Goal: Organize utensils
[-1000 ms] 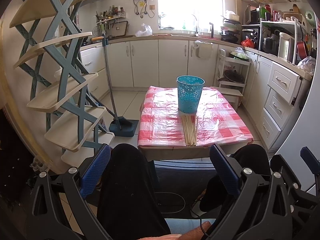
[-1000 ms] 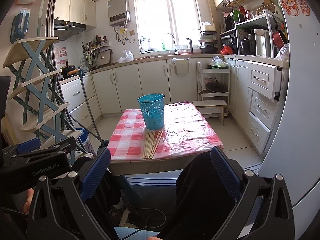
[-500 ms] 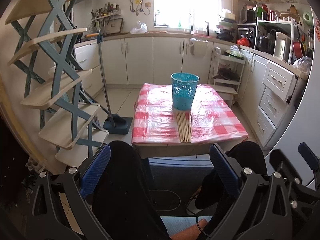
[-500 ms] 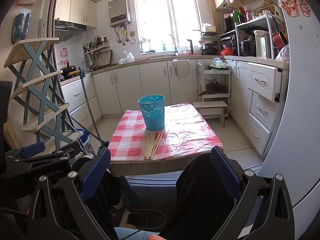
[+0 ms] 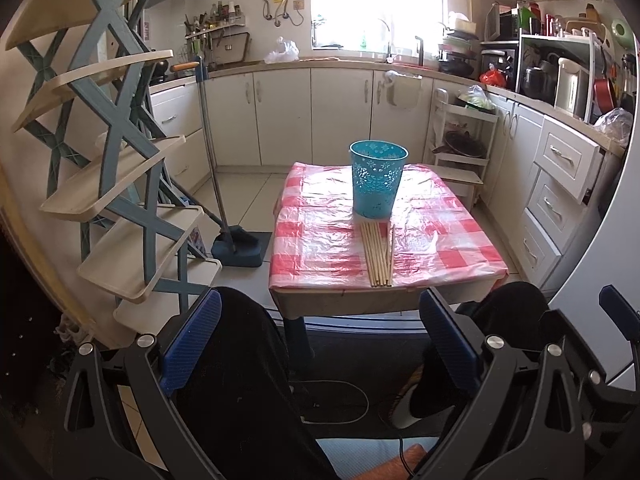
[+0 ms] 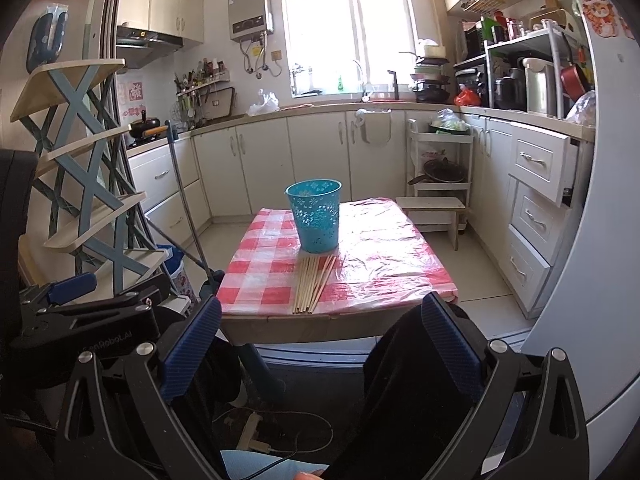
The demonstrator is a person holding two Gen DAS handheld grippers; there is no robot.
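Red-and-white checked plastic covers the tabletop (image 5: 320, 240) in front of you, and the things you are to organize lie on it: a bundle of wooden chopsticks (image 5: 378, 254) laid side by side, running from the near edge toward the far side, with their far ends just in front of a turquoise perforated bin (image 5: 378, 178) that stands upright at the middle of the tabletop. In the right wrist view the chopsticks (image 6: 312, 284) fan slightly, one or two angled to the right of the rest, and the bin (image 6: 315, 216) sits just beyond them. Your left gripper (image 5: 316, 340) hangs low, short of the tabletop's near edge, its jaws spread wide with nothing between the blue pads (image 5: 192, 344); only your dark trouser legs and a cable on the floor show through the gap. Your right gripper (image 6: 318, 344) is likewise held back from the tabletop, jaws released and empty, and it sees the left gripper's black body at its left side. Both are well apart from the chopsticks. To the left stands a blue-framed tiered shelf (image 5: 100, 152) with cream trays, and between it and the tabletop a broom and dustpan (image 5: 236, 246) rest on the floor. White cabinets (image 5: 320, 116) line the far wall under a bright window, and drawers (image 5: 560, 184) run along the right.
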